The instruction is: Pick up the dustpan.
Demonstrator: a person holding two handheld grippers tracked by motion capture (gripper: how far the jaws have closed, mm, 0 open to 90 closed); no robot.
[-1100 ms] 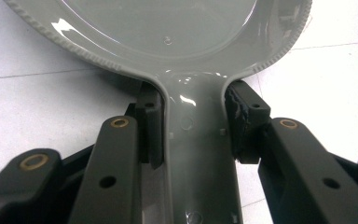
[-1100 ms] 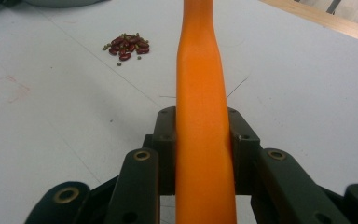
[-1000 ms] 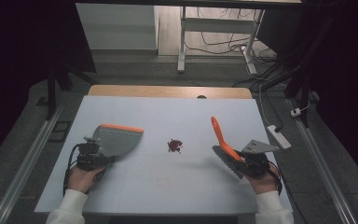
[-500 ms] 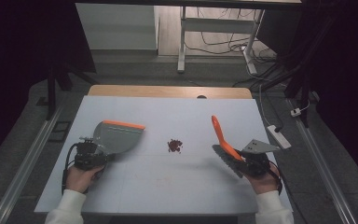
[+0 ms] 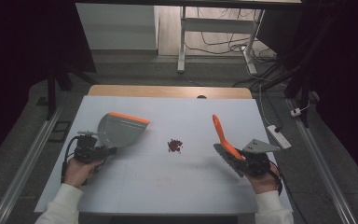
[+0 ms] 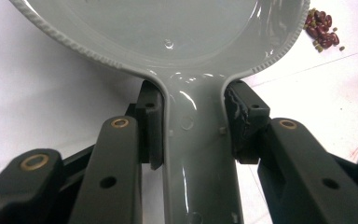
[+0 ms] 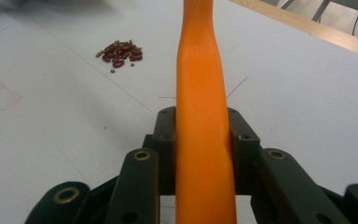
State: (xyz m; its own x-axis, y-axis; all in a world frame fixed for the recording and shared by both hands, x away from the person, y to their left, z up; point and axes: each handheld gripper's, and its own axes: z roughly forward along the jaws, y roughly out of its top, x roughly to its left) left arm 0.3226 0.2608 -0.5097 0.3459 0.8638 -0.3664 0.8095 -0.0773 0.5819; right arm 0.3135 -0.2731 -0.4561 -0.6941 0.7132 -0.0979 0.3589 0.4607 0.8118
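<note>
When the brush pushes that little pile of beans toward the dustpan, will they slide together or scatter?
The beans are small, rounded and loose, so some will likely roll and scatter. The white tabletop looks smooth, giving little grip. Short, gentle strokes probably keep them together.

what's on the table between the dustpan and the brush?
A small pile of beans lies between dustpan and brush, table otherwise bare; seen in the high view.

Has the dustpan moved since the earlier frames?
Yes, slightly. In the high view the dustpan in the left gripper has edged up and right, so its orange lip sits closer to the pile of beans, which stays put.
</note>
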